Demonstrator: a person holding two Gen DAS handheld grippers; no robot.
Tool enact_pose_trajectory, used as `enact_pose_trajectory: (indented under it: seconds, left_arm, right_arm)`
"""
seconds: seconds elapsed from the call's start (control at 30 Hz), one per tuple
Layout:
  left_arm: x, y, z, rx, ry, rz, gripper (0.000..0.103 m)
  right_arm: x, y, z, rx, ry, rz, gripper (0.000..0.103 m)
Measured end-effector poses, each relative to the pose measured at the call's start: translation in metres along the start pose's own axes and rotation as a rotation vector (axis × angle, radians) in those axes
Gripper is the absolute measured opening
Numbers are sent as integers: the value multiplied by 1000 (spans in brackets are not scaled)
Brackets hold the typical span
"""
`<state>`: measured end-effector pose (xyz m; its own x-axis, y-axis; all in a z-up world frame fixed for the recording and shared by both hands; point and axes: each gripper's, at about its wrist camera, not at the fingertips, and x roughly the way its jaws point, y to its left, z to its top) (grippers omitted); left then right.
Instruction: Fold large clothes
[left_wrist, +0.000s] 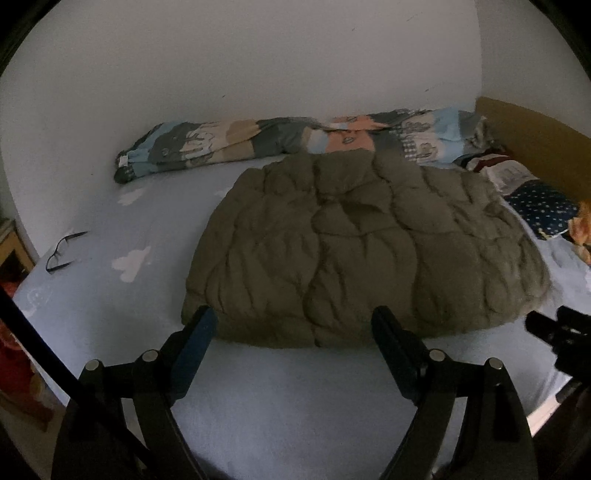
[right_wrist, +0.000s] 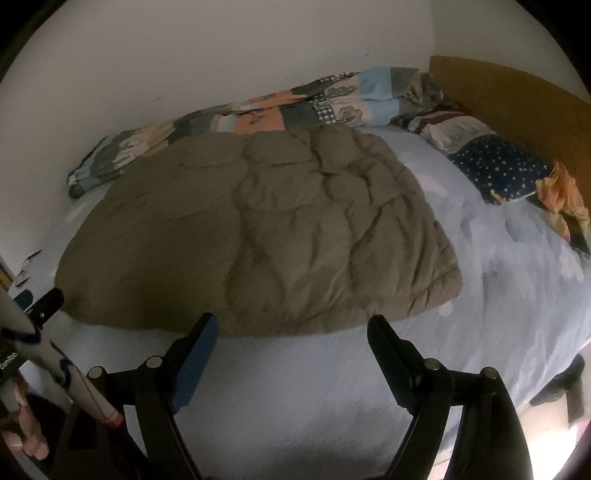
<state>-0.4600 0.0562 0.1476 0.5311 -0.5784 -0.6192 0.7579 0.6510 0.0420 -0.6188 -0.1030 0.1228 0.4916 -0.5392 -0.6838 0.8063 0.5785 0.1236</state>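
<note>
An olive-brown quilted garment (left_wrist: 351, 251) lies folded into a thick slab on the pale blue bed (left_wrist: 295, 398); the right wrist view shows the same garment (right_wrist: 280, 229). My left gripper (left_wrist: 293, 325) hovers open just before its near edge, nothing between the fingers. My right gripper (right_wrist: 291, 330) is open too, over the near edge further right, and holds nothing. The right gripper's tip (left_wrist: 554, 332) pokes in at the right of the left wrist view. The left gripper (right_wrist: 44, 302) shows at the left edge of the right wrist view, with a hand (right_wrist: 26, 432) below it.
A patchwork duvet (left_wrist: 295, 140) is bunched along the white wall. Pillows (right_wrist: 491, 162) and an orange cloth (right_wrist: 561, 192) lie by the wooden headboard (right_wrist: 517, 103). Black glasses (left_wrist: 61, 251) rest on the bed's left side. The bed's near edge drops off at the lower right.
</note>
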Motion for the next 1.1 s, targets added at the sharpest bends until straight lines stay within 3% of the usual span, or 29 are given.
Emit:
enact_pose_trajectory:
  seconds: [0.3,0.5,0.6,0.9,1.1]
  left_arm:
    - [-60,-7,-5,13,-89,-66,87]
    - [-117,-6,8,17,-198,-84,90]
    - [-151,-3,20,26,-279,-95,93]
    - [-235,11,66,17,-393,-87,99]
    - [-276,4,77,28,-405,29,100]
  right_arm:
    - [-38,11,-9,48,26,38,87]
    - [-83,15,6,69,-27,57,88]
    - [-113,18,16,61,-74,68,90]
    - [-217,10,36,58,-254,83,93]
    - [-295,15,46,16,-429,26,100]
